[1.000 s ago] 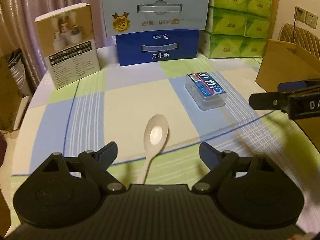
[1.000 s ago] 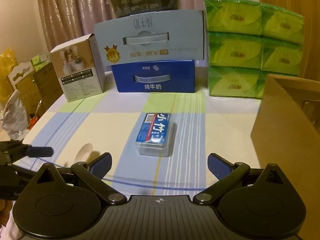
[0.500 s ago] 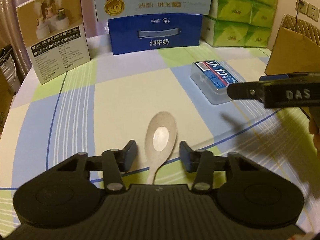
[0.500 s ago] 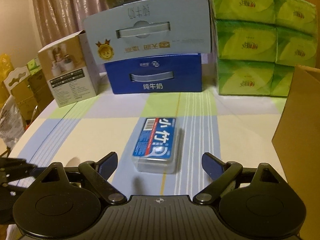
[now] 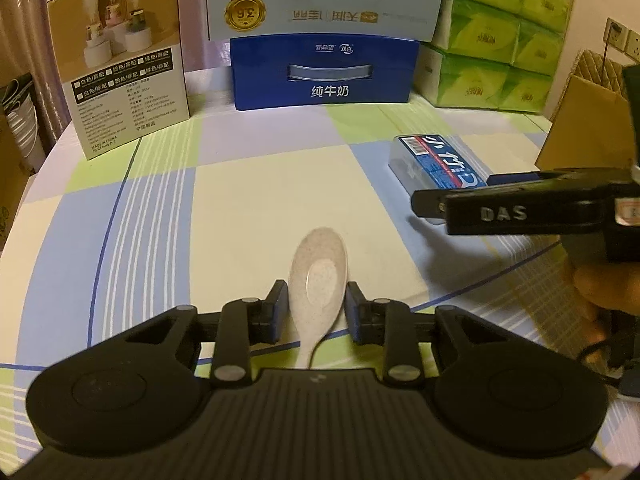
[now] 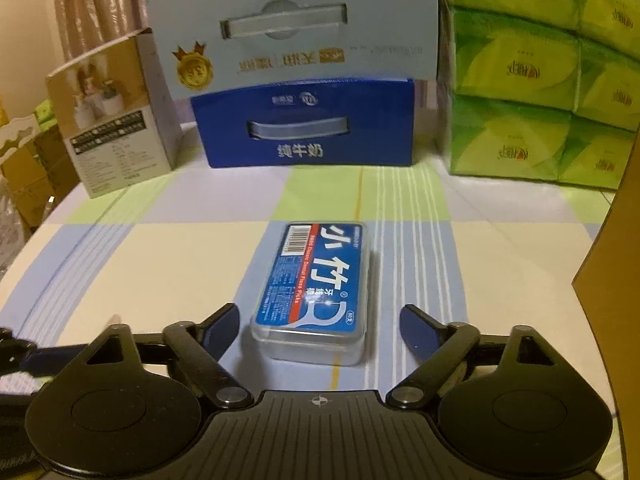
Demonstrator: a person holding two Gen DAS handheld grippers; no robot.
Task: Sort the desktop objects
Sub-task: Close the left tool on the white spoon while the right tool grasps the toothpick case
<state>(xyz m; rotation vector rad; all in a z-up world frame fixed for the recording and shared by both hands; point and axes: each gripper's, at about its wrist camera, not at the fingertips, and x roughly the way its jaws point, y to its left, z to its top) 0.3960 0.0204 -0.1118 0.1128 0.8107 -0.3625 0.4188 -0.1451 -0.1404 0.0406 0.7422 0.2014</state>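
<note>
1. We have the left gripper point(image 5: 316, 308) pinching the spoon point(image 5: 318, 280): both pads press the sides of its bowl, near where the bowl narrows to the handle. The spoon lies flat on the table, bowl pointing away from us.
2. A grip on a curved, smooth bowl may slip, we judge; lift straight and slowly, keeping the spoon level so it does not swivel between the pads.
3. Our right gripper point(image 6: 318, 330) has its jaws closing, not yet touching; the floss box point(image 6: 316, 292) sits between them, lying flat, label up.
4. Before the pads meet, we should centre them on the box's long sides. The clear case looks slick, so square contact matters.
5. The cardboard box point(image 6: 624, 240) at the right edge looks a likely place for sorted things, though we cannot see inside.
6. The table point(image 5: 120, 240) wears a checked cloth of pale blue, green and cream, lying smooth.
7. Behind stand two stacked milk cartons point(image 5: 326, 72), a small product box point(image 5: 120, 60) and green tissue packs point(image 5: 496, 40); a curtain hangs beyond.
</note>
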